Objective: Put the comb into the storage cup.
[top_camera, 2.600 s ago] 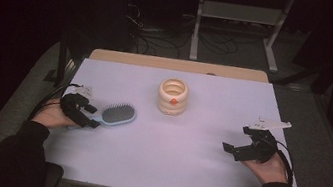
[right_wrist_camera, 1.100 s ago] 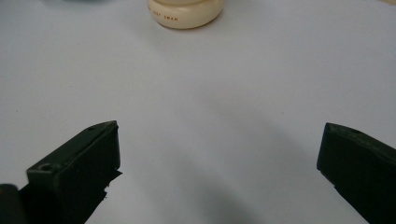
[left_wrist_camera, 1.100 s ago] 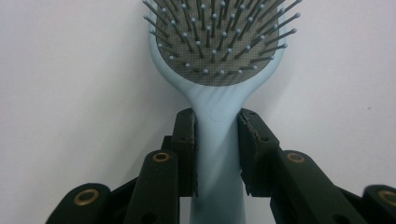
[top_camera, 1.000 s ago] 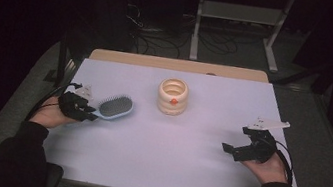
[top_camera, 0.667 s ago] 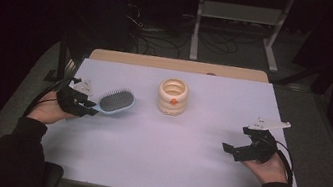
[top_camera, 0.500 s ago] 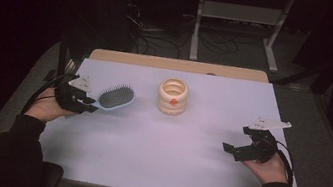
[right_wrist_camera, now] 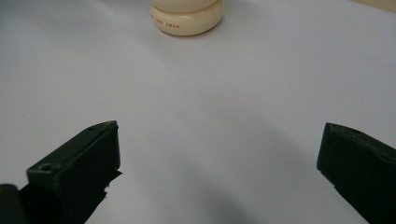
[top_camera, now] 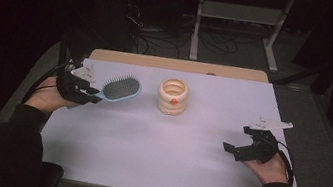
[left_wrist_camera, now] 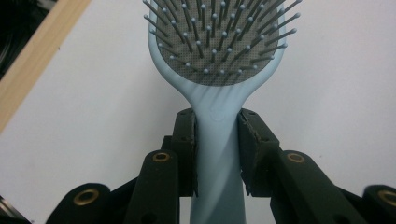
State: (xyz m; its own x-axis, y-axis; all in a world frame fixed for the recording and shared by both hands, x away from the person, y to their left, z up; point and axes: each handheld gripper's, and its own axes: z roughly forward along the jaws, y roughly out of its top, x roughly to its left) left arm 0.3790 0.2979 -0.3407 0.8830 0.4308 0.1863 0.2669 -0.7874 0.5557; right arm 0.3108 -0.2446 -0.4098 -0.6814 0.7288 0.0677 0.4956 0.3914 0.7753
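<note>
Hairbrush [top_camera: 121, 89] is clamped by its handle in the left gripper [top_camera: 87, 92], bristles up, held left of the cream pot [top_camera: 172, 96]. Right gripper [top_camera: 237, 144], well right of the pot, stands wide open, empty.

The hairbrush [left_wrist_camera: 217, 116] looks like smooth pale-blue plastic with a soft sheen along its handle, and its pad is a dull grey, finely dotted cushion set with thin bristles tipped in small balls. The left gripper [left_wrist_camera: 217, 154], clamped on that handle, is matt black plastic with brass-coloured rings in its screw holes. The tabletop [top_camera: 155, 152] under the hairbrush is a smooth, matt pale lilac sheet, edged at the far side by light bare wood. Beside the hairbrush, the cream ribbed jar [top_camera: 172, 96] seems glossy plastic or ceramic; I cannot tell which.
</note>
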